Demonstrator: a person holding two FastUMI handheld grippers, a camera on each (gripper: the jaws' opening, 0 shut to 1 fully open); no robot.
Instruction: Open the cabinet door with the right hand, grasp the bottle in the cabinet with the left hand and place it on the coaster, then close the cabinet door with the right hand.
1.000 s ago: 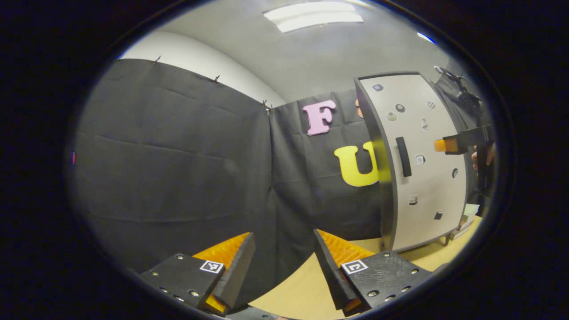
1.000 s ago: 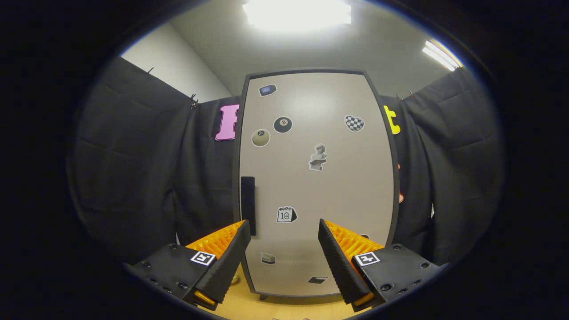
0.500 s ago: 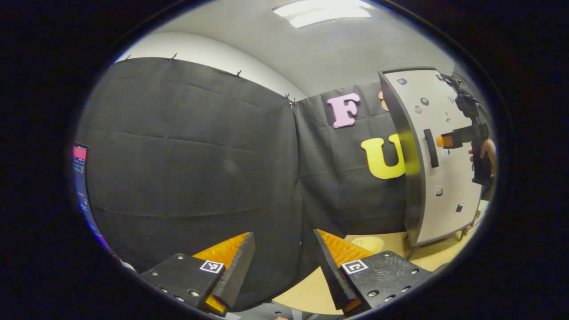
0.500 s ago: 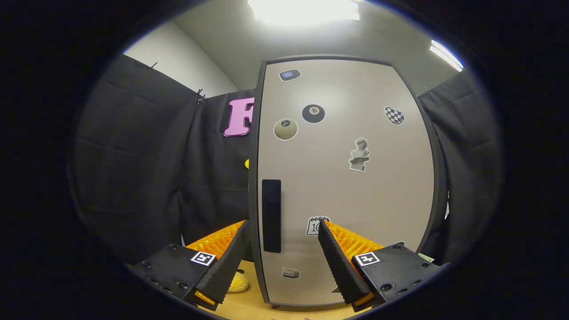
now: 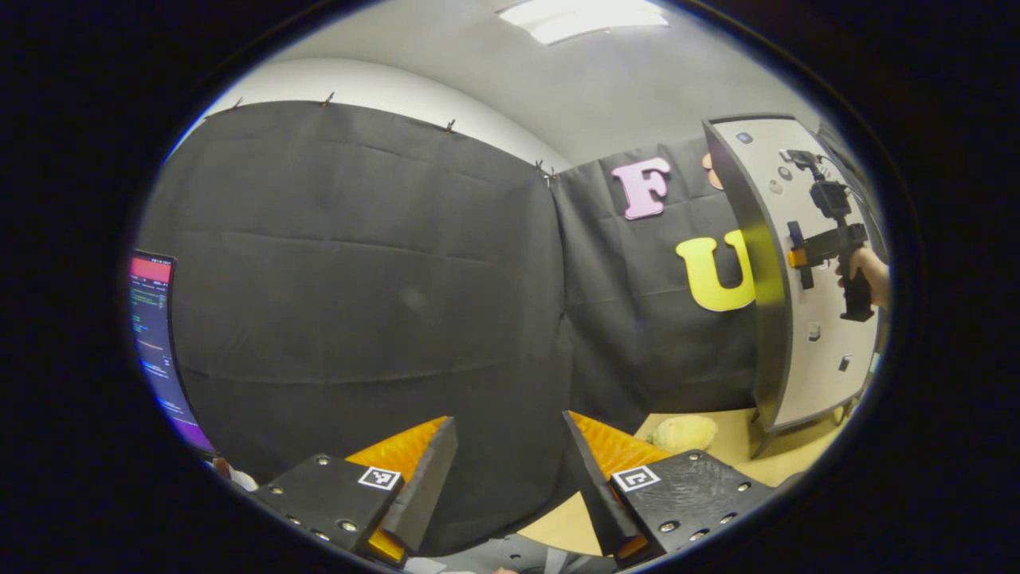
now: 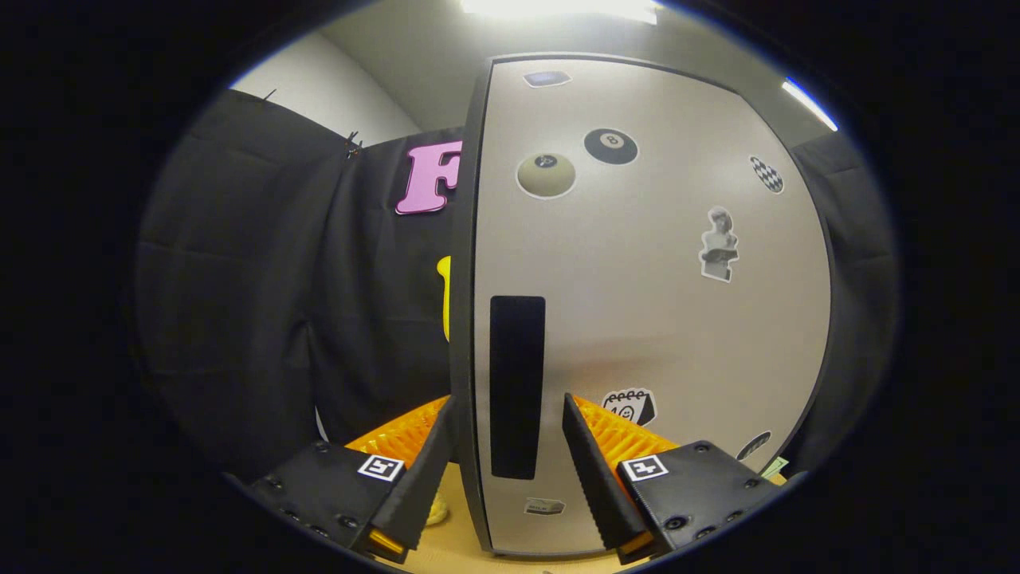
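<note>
The right gripper [image 6: 506,470] is spread wide, fingers either side of the black handle [image 6: 517,387] on the closed cabinet door [image 6: 653,319], seemingly not touching; left gripper [image 5: 510,478] gapes empty

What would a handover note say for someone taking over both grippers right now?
Right gripper: open, its fingers on either side of the black door handle, not closed on it.
Left gripper: open and empty, pointed at the booth wall, away from the cabinet.
Cabinet door: shut; the bottle should be behind it.
A pale round thing, possibly the coaster, lies on the table beside the cabinet.
Done: approach to handle. Left: grip, open door, move bottle to coaster, close door.
</note>
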